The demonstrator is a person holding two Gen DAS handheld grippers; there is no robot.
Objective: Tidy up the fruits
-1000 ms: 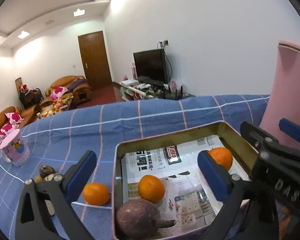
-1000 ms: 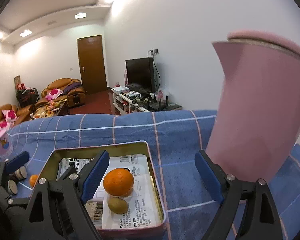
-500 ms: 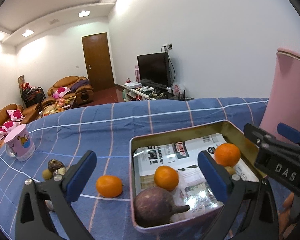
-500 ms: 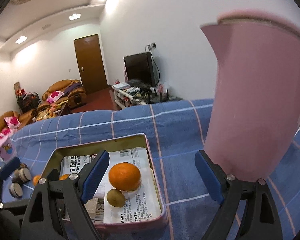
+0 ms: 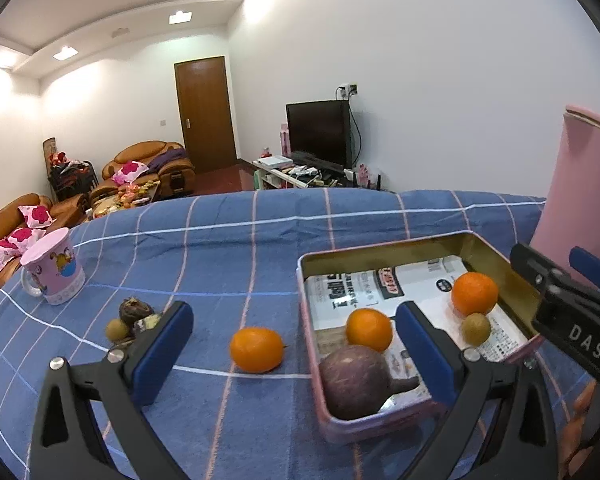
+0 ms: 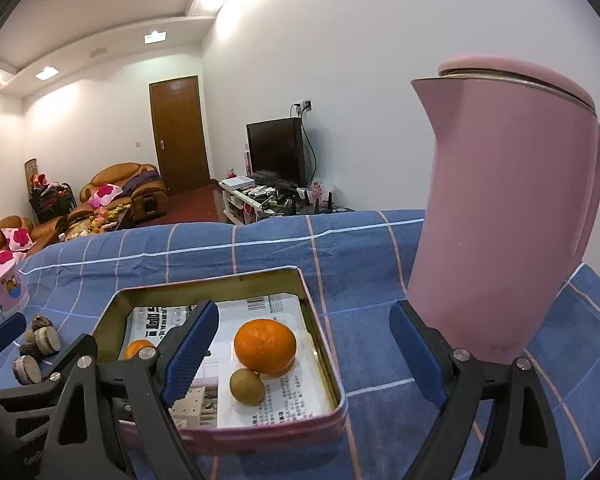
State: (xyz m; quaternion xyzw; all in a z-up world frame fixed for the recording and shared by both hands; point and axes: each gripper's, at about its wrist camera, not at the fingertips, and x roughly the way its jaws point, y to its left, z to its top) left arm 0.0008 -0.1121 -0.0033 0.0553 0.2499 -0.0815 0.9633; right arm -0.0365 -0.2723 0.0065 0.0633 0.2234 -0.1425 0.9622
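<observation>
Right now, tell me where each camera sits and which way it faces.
Left wrist: on the left gripper, facing forward over the loose orange and tin tray; its own open fingers and the right gripper show.
Right wrist: on the right gripper, facing the tray and pink kettle; its open fingers show.
Shared: tray, kettle, mug.

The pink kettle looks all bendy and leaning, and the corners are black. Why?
Right wrist view: the fisheye lens bends the close pink kettle and blackens the corners. Left wrist view: same dark corners, and the blue checked cloth bulges; the ceiling lights glare white.
</observation>
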